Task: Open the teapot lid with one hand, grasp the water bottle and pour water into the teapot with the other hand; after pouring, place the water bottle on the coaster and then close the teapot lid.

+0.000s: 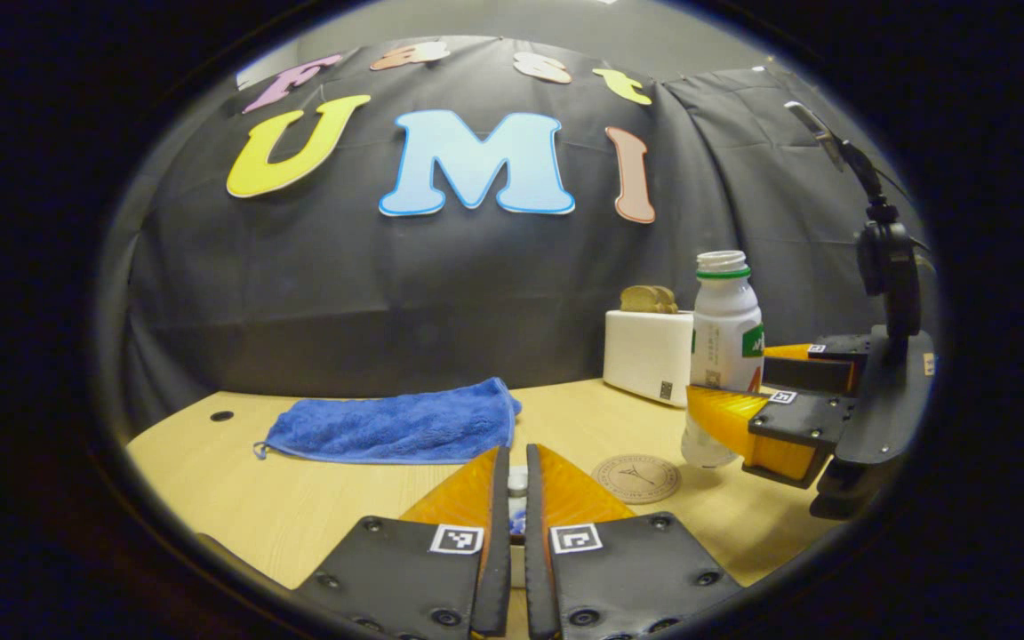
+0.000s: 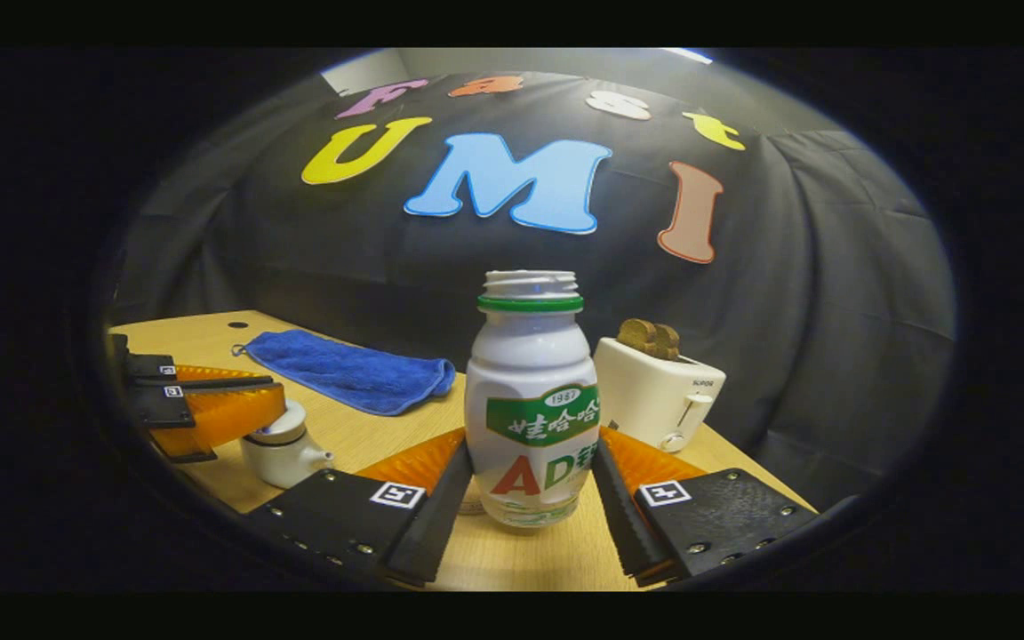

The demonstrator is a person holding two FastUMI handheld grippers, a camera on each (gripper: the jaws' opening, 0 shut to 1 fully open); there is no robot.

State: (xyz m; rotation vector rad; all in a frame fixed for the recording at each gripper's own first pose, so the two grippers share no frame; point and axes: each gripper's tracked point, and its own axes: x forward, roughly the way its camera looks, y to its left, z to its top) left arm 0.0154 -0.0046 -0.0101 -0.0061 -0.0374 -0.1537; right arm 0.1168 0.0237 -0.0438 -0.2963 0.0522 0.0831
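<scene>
The white water bottle [image 2: 532, 400], open-topped with a green neck ring, stands on the table between the fingers of my right gripper [image 2: 532, 444], which press on both its sides. In the left gripper view the bottle [image 1: 725, 329] is at the right, with the right gripper [image 1: 730, 378] around it. The round coaster [image 1: 636, 478] lies just left of the bottle. My left gripper [image 1: 518, 453] is shut on the white knob of the teapot lid [image 1: 518, 484]. In the right gripper view the small white teapot [image 2: 285, 458] sits at the left under the left gripper [image 2: 274, 407], lid resting on it.
A blue towel [image 1: 392, 427] lies at the back of the wooden table [image 1: 299, 507]. A white toaster [image 1: 650, 356] with toast in it stands behind the bottle, near the back wall. A small round hole [image 1: 221, 415] is in the table's far left corner.
</scene>
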